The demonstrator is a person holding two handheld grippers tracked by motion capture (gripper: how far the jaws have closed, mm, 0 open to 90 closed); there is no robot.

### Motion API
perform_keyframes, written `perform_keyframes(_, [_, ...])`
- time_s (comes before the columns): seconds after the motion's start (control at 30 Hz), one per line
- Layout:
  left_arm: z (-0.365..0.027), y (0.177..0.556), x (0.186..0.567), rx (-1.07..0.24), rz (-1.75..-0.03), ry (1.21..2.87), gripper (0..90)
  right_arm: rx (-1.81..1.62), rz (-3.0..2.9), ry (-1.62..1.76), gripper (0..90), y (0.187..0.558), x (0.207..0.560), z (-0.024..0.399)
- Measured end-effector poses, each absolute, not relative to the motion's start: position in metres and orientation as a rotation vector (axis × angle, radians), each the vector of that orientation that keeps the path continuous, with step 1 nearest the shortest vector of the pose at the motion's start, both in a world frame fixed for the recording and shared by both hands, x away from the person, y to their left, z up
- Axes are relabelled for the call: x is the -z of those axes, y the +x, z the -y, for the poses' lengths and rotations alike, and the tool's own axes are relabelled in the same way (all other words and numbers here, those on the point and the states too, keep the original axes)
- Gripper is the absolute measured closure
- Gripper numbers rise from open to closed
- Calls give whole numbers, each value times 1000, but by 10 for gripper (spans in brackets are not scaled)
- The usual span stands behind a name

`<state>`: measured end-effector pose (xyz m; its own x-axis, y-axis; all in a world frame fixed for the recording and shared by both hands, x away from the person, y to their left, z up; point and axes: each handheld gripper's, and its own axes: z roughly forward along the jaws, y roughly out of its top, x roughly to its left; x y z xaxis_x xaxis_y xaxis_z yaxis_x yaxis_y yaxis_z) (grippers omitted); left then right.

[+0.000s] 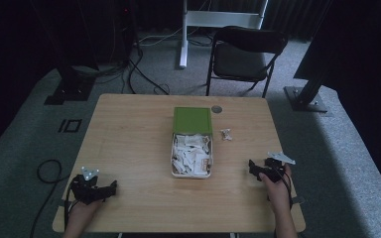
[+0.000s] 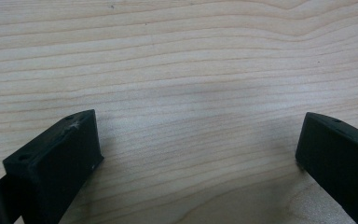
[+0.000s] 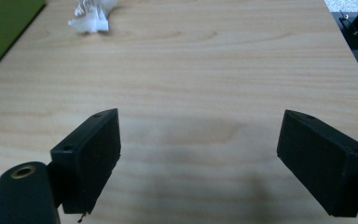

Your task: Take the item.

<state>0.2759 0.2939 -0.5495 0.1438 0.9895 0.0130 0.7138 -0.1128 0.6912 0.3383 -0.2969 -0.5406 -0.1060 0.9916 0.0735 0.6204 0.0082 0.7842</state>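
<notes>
High view: the left gripper (image 1: pixel 110 188) is resting at the table's (image 1: pixel 129 144) 7 o'clock corner, the right gripper (image 1: pixel 252 165) at 4 o'clock. The box (image 1: pixel 192 120), green lid open, is sitting at centre with white scraps inside; any writing there is too small to read. A wad (image 1: pixel 225 134) is lying just beside it at 3 o'clock.

Left gripper view: jaws are standing wide over bare wood.

Right gripper view: jaws are gaping wide; the wad (image 3: pixel 89 18) is lying at 11 o'clock, beside the box (image 3: pixel 4 28).

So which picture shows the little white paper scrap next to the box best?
The right gripper view: the paper scrap looks big and crumpled there, beyond the open fingers. The high view shows it tiny, lying apart from the green box. The left gripper view looks at bare table.
</notes>
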Motion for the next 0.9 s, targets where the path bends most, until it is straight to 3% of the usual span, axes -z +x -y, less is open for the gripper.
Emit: perform_keyframes(0.9, [-294, 276, 549, -666, -1625, 1890, 6, -856, -1854, 1609, 133, 277, 553, 306])
